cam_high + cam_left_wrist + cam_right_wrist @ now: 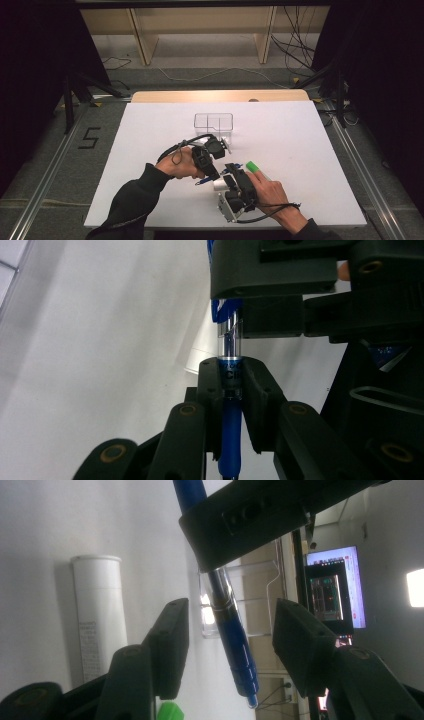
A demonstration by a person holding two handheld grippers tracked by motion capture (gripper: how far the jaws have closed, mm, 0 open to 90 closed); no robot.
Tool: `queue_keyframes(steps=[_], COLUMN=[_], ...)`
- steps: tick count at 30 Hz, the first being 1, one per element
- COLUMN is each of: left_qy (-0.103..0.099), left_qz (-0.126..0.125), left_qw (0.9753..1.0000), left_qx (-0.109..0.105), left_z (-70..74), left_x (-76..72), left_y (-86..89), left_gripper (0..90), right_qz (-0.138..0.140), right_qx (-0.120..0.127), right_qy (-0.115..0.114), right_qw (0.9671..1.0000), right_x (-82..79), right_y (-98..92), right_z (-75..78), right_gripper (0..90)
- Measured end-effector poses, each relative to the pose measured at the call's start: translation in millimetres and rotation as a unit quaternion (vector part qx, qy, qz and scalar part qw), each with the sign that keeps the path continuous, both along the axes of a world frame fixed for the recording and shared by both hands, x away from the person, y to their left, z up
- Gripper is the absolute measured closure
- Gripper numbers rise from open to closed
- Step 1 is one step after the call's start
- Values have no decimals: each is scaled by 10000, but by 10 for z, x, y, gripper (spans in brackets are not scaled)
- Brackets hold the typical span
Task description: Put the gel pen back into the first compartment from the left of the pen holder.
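Right claw (225,630) spread around pen (235,635), not yet gripping. Left claw (231,385) pinched on pen barrel above white counter (150,145). Judged light, stiff, slick; best gripped mid-barrel. Beyond: white tube (97,615), clear bin (213,122).

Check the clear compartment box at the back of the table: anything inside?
The clear compartment box looks empty in the high view; white table shows through it. The left gripper covers its near corner, so that spot can't be confirmed.
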State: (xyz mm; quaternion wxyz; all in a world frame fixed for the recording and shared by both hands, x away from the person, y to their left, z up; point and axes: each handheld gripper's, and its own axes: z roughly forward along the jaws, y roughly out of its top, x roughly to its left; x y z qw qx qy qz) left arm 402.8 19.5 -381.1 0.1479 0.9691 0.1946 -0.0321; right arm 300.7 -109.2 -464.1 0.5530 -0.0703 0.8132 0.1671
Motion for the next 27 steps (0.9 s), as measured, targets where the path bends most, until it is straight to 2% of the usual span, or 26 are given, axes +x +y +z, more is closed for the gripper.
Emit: queue_keyframes(steps=[1,3,4,7,9,10,15,17,18,20,21,27], left_qy=[7,35,37,45,51,63,88,109,117,136,146,150], left_qz=[-5,-21,-25,-38,-38,-47,-55,-70,-69,-74,-72,-27], left_qw=[10000,10000,10000,10000,10000,10000,9999,9999,9999,9999,9999,9999], left_qx=[-5,-11,-14,-19,-22,-26,-6,-18,-20,-18,-21,-40], left_z=[-2,-5,-4,-3,-3,-4,-15,-17,-17,-17,-17,-24], left_x=[-2,-4,-5,-9,-11,-10,-17,-17,-16,-17,-16,-15], left_y=[-5,-13,-15,-18,-20,-22,-33,-34,-35,-37,-38,-41], left_gripper=[789,790,789,789,789,789,789,789,789,789,789,788], right_qz=[-36,81,59,152,188,111,280,276,193,300,230,247], right_qx=[23,-63,-9,-224,-275,-209,-374,-418,-345,-414,-391,-534], right_qy=[19,-40,-51,-142,-171,-142,-263,-257,-218,-291,-247,-357], right_qw=[10000,9999,10000,9995,9993,9996,9986,9984,9990,9983,9987,9976], right_x=[-5,-8,-23,-31,-36,-52,-41,-47,-65,-55,-70,-72], right_y=[3,3,9,23,33,31,44,45,39,44,42,46], right_z=[-4,12,0,-15,-28,-49,-43,-44,-65,-57,-71,-104], right_gripper=[519,542,552,580,601,611,659,674,683,702,709,756])
